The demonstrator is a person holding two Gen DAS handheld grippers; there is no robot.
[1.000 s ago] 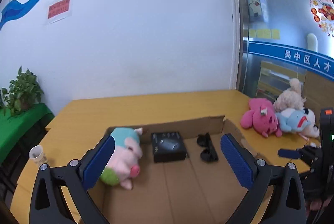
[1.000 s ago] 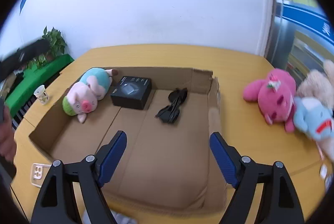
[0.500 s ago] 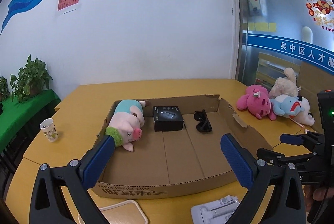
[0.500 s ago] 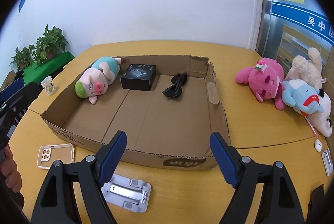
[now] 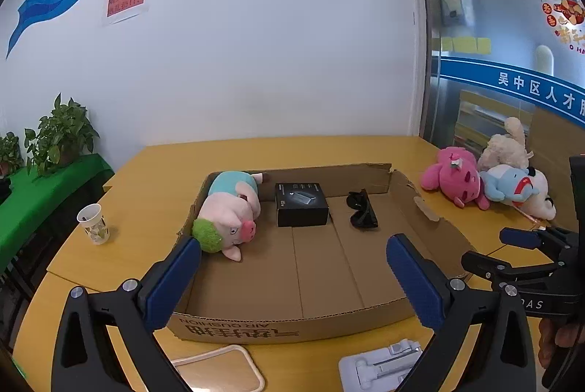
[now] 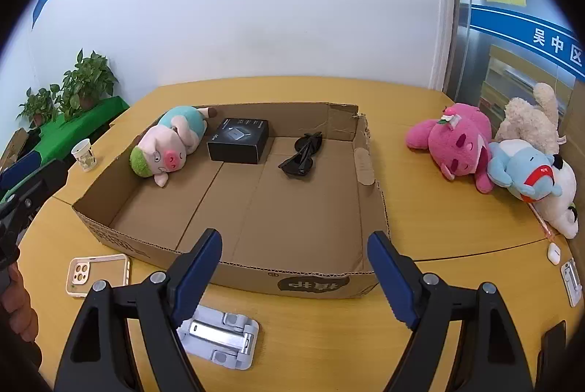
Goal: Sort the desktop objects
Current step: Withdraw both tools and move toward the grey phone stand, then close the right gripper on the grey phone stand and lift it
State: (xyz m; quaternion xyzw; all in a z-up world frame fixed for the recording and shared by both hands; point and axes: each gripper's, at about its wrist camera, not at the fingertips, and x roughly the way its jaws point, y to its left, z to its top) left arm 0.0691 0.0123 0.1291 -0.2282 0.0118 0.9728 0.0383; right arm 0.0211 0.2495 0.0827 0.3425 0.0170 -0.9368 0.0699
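Note:
A shallow cardboard box [image 6: 310, 282] [image 5: 292, 330] lies on the yellow table. Inside at its far side are a pink pig plush [image 6: 166, 145] [image 5: 230, 209], a black box [image 6: 239, 139] [image 5: 300, 203] and black sunglasses [image 6: 301, 154] [image 5: 362, 211]. In front of the box lie a phone case [image 6: 98, 275] [image 5: 223, 370] and a grey folding stand [image 6: 219, 337] [image 5: 380, 364]. My left gripper [image 5: 292, 276] and right gripper [image 6: 294, 271] are both open and empty, held above the box's near edge.
A pink plush [image 6: 457, 143], a blue plush [image 6: 526, 172] and a cream plush [image 6: 530, 117] lie at the table's right. A paper cup [image 6: 85, 154] stands at the left. Small white items [image 6: 554, 251] lie near the right edge. Potted plants [image 6: 84, 81] stand on a green stand.
Both grippers have pulled back and up from over the box interior to its near edge. The phone case and grey stand have come into view.

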